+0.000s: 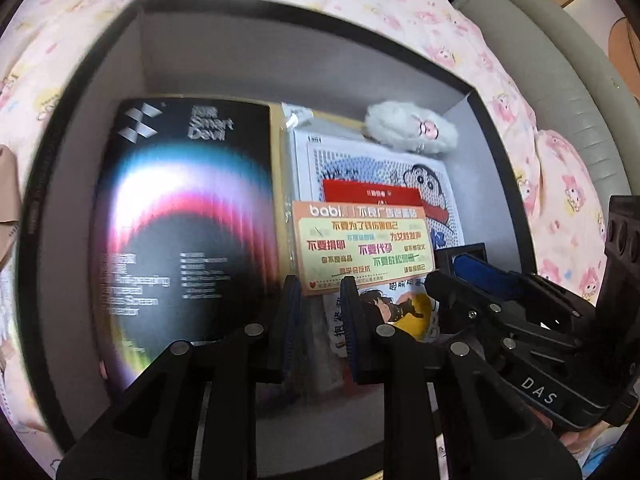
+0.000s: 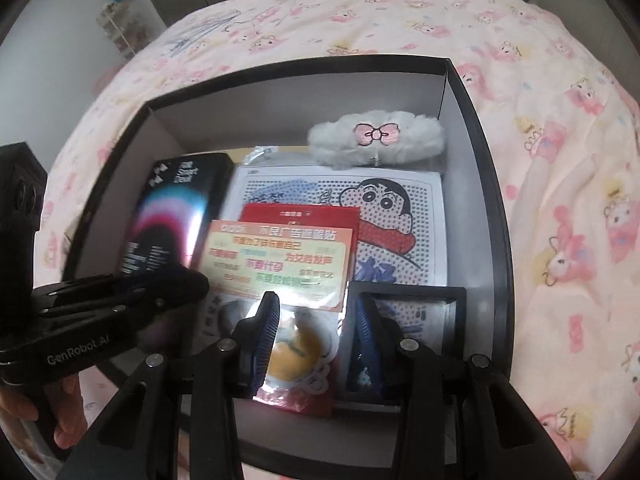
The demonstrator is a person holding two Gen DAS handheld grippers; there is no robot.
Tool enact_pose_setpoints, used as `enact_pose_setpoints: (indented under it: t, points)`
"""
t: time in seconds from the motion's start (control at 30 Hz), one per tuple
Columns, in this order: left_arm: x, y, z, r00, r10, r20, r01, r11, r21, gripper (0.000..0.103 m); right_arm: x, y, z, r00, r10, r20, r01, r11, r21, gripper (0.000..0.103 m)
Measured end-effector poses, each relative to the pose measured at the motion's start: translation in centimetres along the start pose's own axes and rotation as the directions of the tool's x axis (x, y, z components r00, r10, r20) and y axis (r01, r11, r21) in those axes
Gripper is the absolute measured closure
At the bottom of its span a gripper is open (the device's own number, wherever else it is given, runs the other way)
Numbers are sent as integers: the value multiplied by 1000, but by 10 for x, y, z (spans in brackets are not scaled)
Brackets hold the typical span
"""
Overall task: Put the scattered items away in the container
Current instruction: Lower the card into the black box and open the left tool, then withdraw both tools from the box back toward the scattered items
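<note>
A black box with grey inner walls [image 1: 224, 60] [image 2: 460, 92] lies on the bed. Inside it are a black Smart Devil package [image 1: 188, 220] [image 2: 172, 216], a cartoon bead board [image 1: 432, 184] [image 2: 400, 216], a white fluffy piece with a pink bow [image 1: 412, 128] [image 2: 376, 136], a red card [image 2: 300, 214], an orange sticker card [image 1: 364, 244] [image 2: 276, 264], a small black frame [image 2: 412, 300] and a cartoon packet [image 2: 296, 344]. My left gripper [image 1: 319, 284] stands narrowly open just short of the orange card, nothing clamped. Above the cartoon packet my right gripper [image 2: 316, 300] is open and empty.
A pink cartoon-print sheet [image 2: 560, 200] surrounds the box on all sides. A grey padded edge [image 1: 560, 80] runs along the right in the left wrist view. A hand [image 2: 68, 412] holds the left gripper's handle at lower left. A shelf rack [image 2: 120, 28] stands beyond the bed.
</note>
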State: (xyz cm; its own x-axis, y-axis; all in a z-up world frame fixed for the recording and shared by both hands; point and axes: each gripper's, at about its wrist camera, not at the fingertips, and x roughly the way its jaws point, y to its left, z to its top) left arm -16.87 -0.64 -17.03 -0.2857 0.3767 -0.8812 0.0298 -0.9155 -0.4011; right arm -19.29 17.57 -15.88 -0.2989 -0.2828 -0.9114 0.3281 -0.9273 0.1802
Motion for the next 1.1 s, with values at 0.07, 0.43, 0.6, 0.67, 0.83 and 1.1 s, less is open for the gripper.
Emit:
enact_pose_setpoints:
  t: [0.07,0.43,0.6,0.67,0.83,1.1]
  points:
    - [0,-2,-1,1000,2,7,-2,1000,11,83,-1,-2,0,1000,5,1,-5,1000,4,67]
    - [-5,2,5,998,-49,29,50,999,-1,83,2,2,5,1000,-9,25,9,1000,-5,67]
    - [0,-8,8,999,-47,25,47,999,17,83,10,1,3,999,-37,-16,37,999,-8,66]
    - [-8,-12,6,998,-40,47,38,999,37,83,6,2,4,999,-38,-3,38,999,-5,66]
    - [-45,-29,-7,989,-25,144,11,995,102,70,-20,3,2,996,-61,71,59,998,34,66]
    - [-86,-71,-26,964,-36,263,-20,978,206,59,-87,18,-15,971,-61,229,39,994,99,51]
